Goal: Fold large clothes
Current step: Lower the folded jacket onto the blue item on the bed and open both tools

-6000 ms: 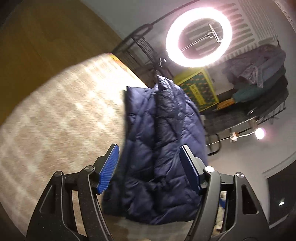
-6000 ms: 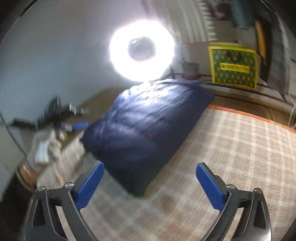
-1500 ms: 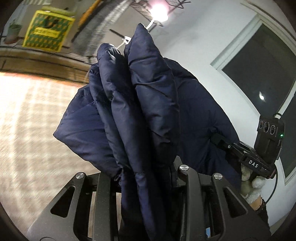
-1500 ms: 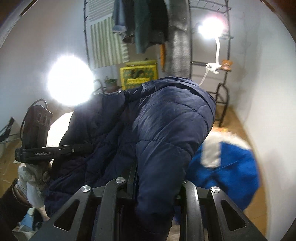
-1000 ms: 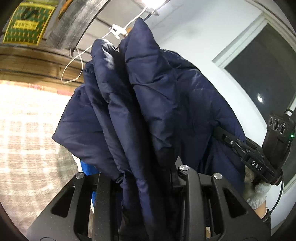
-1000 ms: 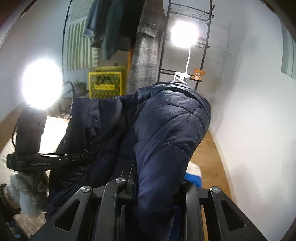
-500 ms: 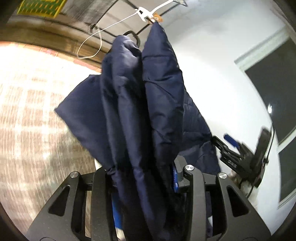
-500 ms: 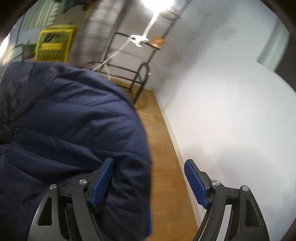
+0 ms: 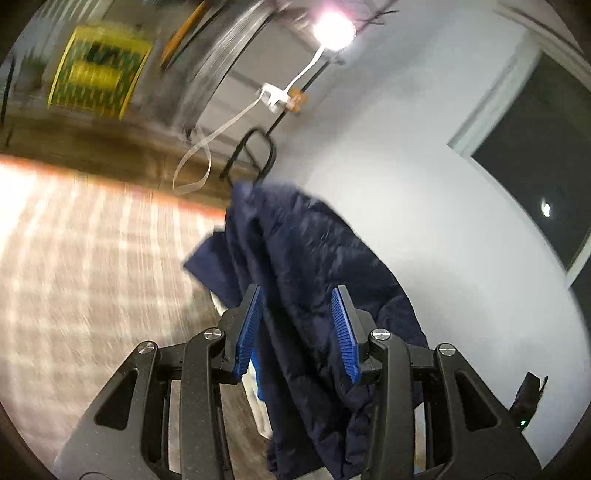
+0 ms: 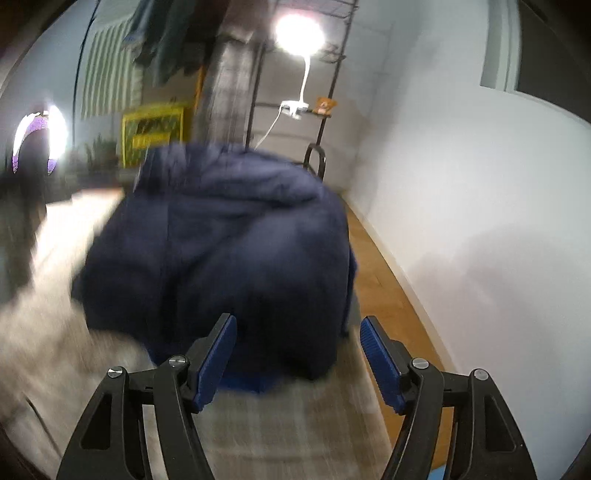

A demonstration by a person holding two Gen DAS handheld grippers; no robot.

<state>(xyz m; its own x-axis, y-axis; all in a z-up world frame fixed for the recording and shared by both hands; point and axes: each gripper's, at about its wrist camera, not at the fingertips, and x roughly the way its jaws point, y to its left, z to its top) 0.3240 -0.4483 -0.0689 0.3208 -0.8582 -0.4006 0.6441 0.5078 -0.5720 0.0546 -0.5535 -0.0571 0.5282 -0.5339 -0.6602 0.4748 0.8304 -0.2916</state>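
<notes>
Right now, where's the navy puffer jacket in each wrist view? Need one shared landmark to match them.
Left wrist: navy puffer jacket sits centre to lower right, draped between the open left tongs.
Right wrist: the jacket fills the centre as a heap on the rug, just beyond the open right tongs.
Shared landmark: the clip lamp, top of both views.

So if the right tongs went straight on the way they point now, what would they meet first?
Most likely the navy puffer jacket, bunched on the plaid rug just beyond the open right tongs. Blur leaves the depth unclear.
</notes>
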